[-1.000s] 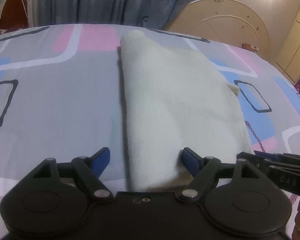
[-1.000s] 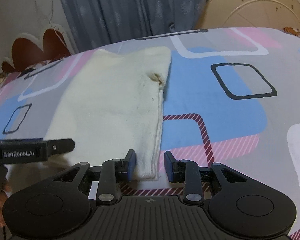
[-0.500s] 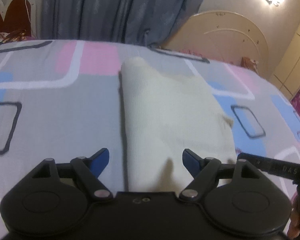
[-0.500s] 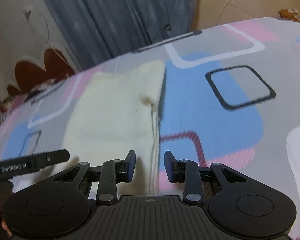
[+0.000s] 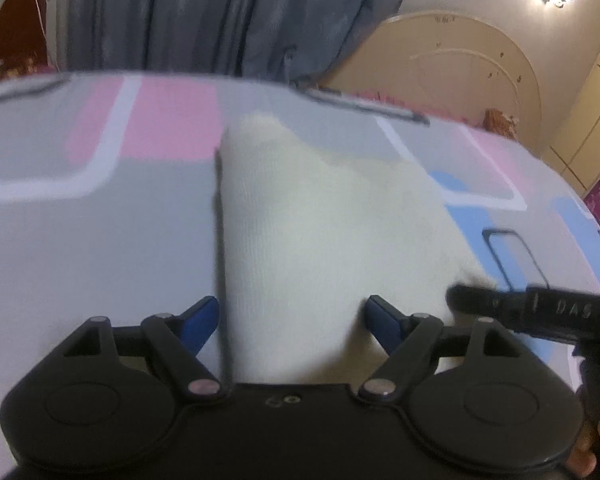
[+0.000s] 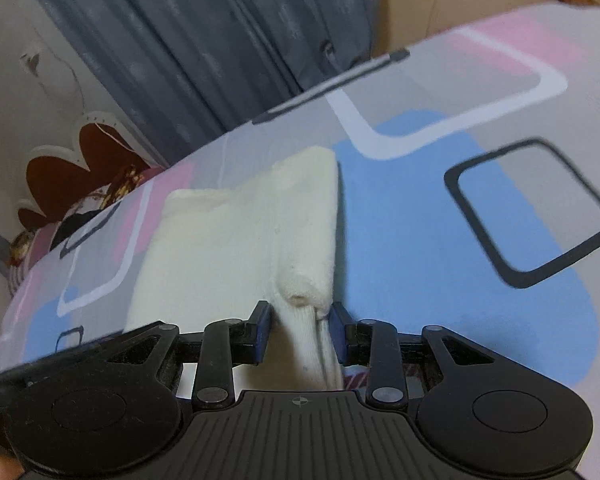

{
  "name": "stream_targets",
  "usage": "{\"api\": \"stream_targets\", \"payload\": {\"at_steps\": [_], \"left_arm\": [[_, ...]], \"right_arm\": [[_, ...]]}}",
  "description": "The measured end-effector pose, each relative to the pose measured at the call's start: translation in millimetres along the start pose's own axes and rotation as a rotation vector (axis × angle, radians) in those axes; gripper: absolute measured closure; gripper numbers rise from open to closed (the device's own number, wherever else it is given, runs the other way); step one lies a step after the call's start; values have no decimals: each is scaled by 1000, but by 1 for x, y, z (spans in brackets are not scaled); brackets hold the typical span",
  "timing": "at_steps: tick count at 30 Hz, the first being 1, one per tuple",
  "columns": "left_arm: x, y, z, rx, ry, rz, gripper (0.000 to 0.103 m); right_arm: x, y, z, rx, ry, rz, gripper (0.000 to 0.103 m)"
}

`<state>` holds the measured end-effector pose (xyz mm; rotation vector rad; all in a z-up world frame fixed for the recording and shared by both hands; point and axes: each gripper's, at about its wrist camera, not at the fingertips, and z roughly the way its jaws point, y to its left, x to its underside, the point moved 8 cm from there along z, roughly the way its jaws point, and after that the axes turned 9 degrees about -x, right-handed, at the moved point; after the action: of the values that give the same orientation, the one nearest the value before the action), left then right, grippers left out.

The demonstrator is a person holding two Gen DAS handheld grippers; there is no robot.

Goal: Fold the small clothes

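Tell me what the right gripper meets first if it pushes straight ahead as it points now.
Probably the cream garment: its near edge already lies between the right gripper's open jaws, bunched ahead, with the patterned bedsheet beneath.

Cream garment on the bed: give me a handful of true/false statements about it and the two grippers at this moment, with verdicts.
1. The cream garment lies on a patterned bedsheet. True.
2. The left gripper is clamped shut on the cloth. False: its fingers stand wide apart, with the garment's near edge between them.
3. A bunched strip of the garment's edge sits between the right gripper fingers. True; the fingers have just been opening, and they do not visibly press on it.
4. The garment is dark blue. False: it is cream; the blue-grey cloth is the curtain behind the bed.
5. The right gripper shows at the right edge of the left wrist view. True.
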<state>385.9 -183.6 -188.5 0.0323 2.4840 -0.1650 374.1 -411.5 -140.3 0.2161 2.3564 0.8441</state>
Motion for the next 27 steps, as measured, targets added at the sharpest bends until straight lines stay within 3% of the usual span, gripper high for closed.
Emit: {"api": "stream_targets", "payload": {"at_steps": [1, 11, 18, 21, 23, 25, 27], "left_arm": [[3, 1, 3, 11, 11, -10, 20], [-4, 1, 2, 50, -2, -20, 20], [-7, -4, 13, 91, 13, -32, 22], [-7, -5, 14, 106, 12, -39, 27], [-7, -5, 14, 113, 13, -50, 33], [-8, -7, 12, 124, 15, -54, 47], [-10, -9, 9, 112, 11, -49, 52]], "right_arm": [[1, -4, 3, 6, 3, 6, 48], [-4, -7, -4, -72, -48, 31, 47], [-2, -8, 11, -100, -26, 61, 47], [-2, -3, 16, -87, -20, 34, 48], [-1, 1, 20, -87, -11, 20, 55], [-1, 2, 21, -90, -6, 22, 61], [-1, 6, 22, -80, -6, -6, 65]]}}
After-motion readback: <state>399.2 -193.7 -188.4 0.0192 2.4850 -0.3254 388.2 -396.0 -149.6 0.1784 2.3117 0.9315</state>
